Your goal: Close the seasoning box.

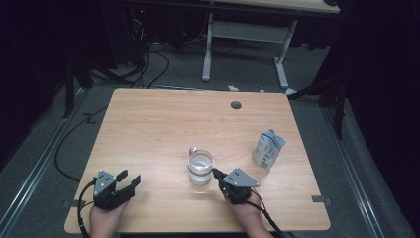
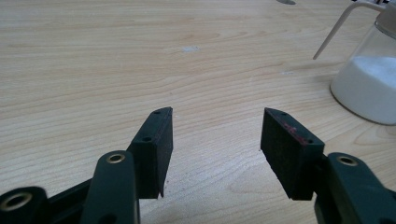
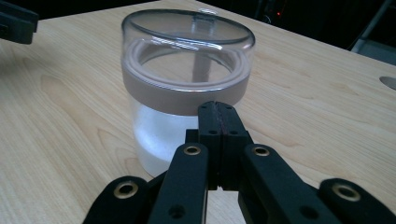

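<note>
- We see the jar (image 1: 200, 167), a clear round container with white powder in its lower part and a transparent lid on a brownish collar, standing upright near the middle of the table (image 1: 148, 129), slightly toward our side.
- Our right tool (image 1: 216, 173) is clenched, its two pads pressed flat together with nothing between them, and its tip sits just beside the jar's near right wall.
- In the right gripper view the closed tip (image 3: 217, 109) points straight at the collar; we cannot quite tell whether it touches the jar or stops just short of it.
- Our left tool (image 1: 128, 179) is released, jaws standing wide apart over bare wood at the near left of the table, and holds nothing.
- From the left tool the jar (image 2: 371, 79) lies off to the right and ahead, well apart, so the right hand is clearly the nearer one.
- The jar's long axis is vertical; we judge that the right tool must open before it can take the jar.
- A small printed pouch (image 1: 268, 149) stands to the right of the jar, apart from both tools.
</note>
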Motion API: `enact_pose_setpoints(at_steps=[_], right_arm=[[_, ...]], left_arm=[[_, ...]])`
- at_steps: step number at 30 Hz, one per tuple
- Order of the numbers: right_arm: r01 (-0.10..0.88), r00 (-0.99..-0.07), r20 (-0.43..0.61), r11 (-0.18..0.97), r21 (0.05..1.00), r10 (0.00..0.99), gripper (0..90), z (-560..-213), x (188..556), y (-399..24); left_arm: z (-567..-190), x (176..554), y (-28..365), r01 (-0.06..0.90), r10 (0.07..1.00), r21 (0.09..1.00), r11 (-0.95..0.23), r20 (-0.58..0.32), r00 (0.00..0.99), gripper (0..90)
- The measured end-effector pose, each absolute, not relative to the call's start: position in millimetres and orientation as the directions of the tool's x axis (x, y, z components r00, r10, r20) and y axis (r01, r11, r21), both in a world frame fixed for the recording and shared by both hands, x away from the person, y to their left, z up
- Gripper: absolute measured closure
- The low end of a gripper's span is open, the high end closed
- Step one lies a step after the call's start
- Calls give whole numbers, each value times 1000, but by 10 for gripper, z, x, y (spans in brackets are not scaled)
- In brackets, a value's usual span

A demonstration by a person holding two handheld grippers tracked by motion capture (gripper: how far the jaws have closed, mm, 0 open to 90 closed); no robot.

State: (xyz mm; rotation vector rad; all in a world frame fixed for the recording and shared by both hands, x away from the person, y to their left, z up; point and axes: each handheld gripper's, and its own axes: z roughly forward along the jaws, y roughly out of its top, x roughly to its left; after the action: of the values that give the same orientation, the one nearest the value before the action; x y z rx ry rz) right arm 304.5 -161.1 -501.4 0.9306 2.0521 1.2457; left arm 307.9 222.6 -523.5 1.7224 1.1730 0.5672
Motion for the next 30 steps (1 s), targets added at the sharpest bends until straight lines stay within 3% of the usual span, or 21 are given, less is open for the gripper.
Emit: enact_pose_setpoints(at_steps=[30], right_arm=[[218, -677, -130, 367, 904, 724, 900, -5006, 2963, -1224]], left_arm=[[-5233, 3064, 2263, 454, 894, 887, -83, -135, 428, 443]])
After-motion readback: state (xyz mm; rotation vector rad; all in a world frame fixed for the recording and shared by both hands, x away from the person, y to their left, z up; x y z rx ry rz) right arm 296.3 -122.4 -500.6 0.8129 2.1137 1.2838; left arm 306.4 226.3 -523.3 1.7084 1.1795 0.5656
